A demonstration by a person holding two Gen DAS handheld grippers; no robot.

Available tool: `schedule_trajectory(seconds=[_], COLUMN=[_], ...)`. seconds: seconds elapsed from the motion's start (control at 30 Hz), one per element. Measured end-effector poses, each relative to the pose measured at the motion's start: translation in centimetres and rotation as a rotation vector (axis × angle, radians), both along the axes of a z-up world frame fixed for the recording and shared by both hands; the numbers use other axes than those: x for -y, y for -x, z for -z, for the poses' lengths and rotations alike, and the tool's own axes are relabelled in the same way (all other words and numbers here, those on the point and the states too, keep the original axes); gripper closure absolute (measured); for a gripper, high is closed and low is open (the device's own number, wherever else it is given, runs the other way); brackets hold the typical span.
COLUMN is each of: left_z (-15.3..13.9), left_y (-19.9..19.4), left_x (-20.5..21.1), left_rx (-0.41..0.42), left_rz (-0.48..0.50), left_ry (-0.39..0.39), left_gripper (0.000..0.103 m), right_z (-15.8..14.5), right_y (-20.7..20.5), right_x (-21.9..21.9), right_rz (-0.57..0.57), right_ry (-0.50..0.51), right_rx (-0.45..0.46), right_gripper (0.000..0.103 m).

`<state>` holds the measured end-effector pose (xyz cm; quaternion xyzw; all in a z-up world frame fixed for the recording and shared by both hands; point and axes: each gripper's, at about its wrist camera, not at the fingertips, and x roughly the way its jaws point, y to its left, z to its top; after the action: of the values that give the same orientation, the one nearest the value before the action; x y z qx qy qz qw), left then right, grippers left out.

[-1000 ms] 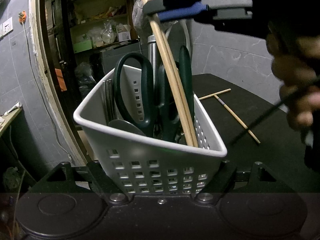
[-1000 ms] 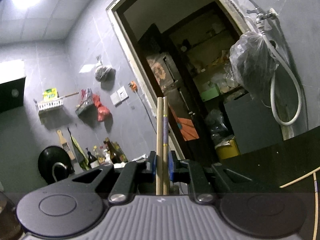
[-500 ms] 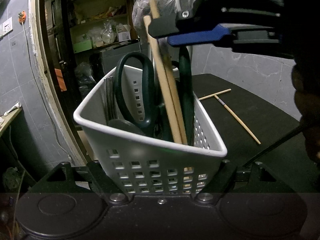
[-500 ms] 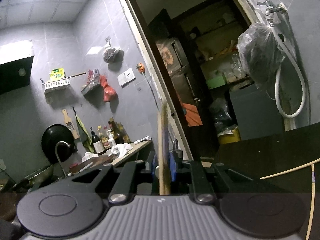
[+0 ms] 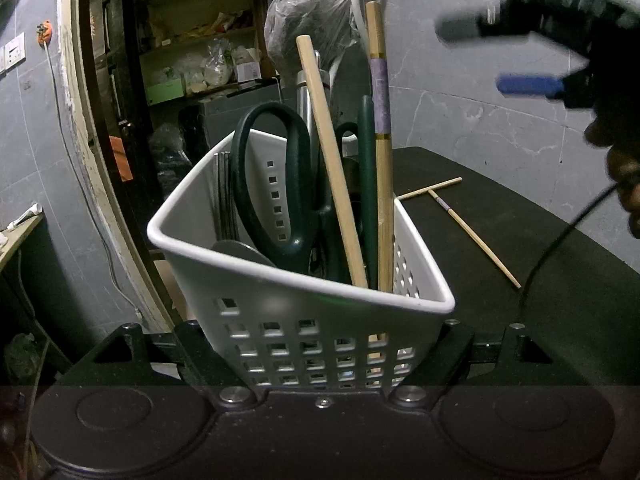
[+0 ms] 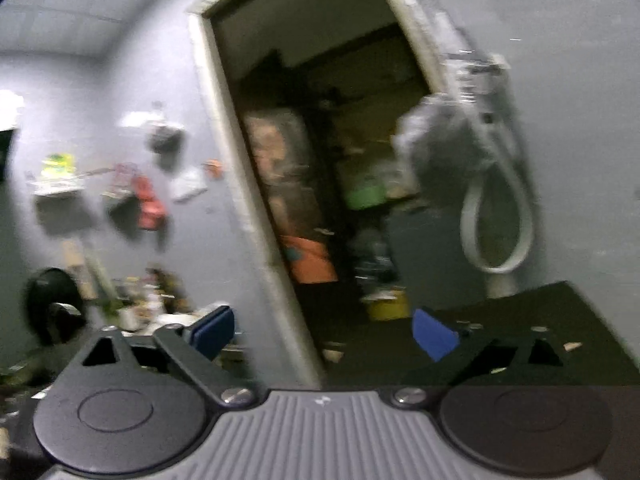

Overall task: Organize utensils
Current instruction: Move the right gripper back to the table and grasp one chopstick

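Looking through the left wrist camera first, the two chopsticks (image 5: pixel 340 184) now stand loose in the white basket (image 5: pixel 304 292), one leaning left and one almost straight up with a purple band on it. A second ago the right claw (image 5: pixel 532 60) was pinching their tops above the basket; now it sits off to the upper right, blurry, with nothing in it. So that pair looks put away, next to the dark green scissors (image 5: pixel 280 184) and some grey metal things at the back left. The left claw (image 5: pixel 320 360) hugs the bottom of the basket from both sides and holds it steady. Two more chopsticks (image 5: pixel 460 216) lie crossed on the black counter (image 5: pixel 540 248) behind the basket, well apart from it, so I think they come next. A person's hand shows at the right edge, but it is dark and cut off. The bottoms of the things in the basket are hidden by its wall. Going to the right wrist camera, the right claw's jaws have just been opening and now stand wide apart with nothing between the blue pads (image 6: pixel 212 330). This view is very blurry. It shows only the doorway, the wall and a corner of the counter, so the basket and the loose chopsticks cannot be seen from here.
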<state>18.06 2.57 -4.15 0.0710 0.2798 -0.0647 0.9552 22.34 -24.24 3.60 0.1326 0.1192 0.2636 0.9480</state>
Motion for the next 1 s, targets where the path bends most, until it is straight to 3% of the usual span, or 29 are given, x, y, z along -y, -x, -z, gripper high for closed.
schedule_trajectory(seconds=[0.1,0.3,0.53,0.83,1.0], left_z=[0.0,-0.1,-0.2,0.1,0.2], left_y=[-0.1,-0.3,-0.7,-0.8,-0.5], left_x=[-0.1,-0.1,0.0,0.2,0.2], left_rx=[-0.004,-0.013,-0.019,-0.015,-0.015], left_rz=[0.000,-0.003,-0.004,-0.017,-0.017], left_ry=[0.000,-0.006,-0.009,-0.006,-0.006], left_gripper=[0.021,0.020,0.020,0.020,0.020], right_z=[1.8,6.7,8.9,11.2,12.0], right_y=[-2.9,-10.0,-16.4,-24.3,-25.7], right_x=[1.1,1.6,0.1,-0.4,-0.9], right_rz=[0.099,0.171,0.172,0.400,0.412], right_ry=[0.060,0.143,0.116,0.211,0.250], right_rx=[-0.101,-0.383,-0.474,-0.651,-0.657], right_gripper=[0.000,0.000,0.000,0.001,0.012])
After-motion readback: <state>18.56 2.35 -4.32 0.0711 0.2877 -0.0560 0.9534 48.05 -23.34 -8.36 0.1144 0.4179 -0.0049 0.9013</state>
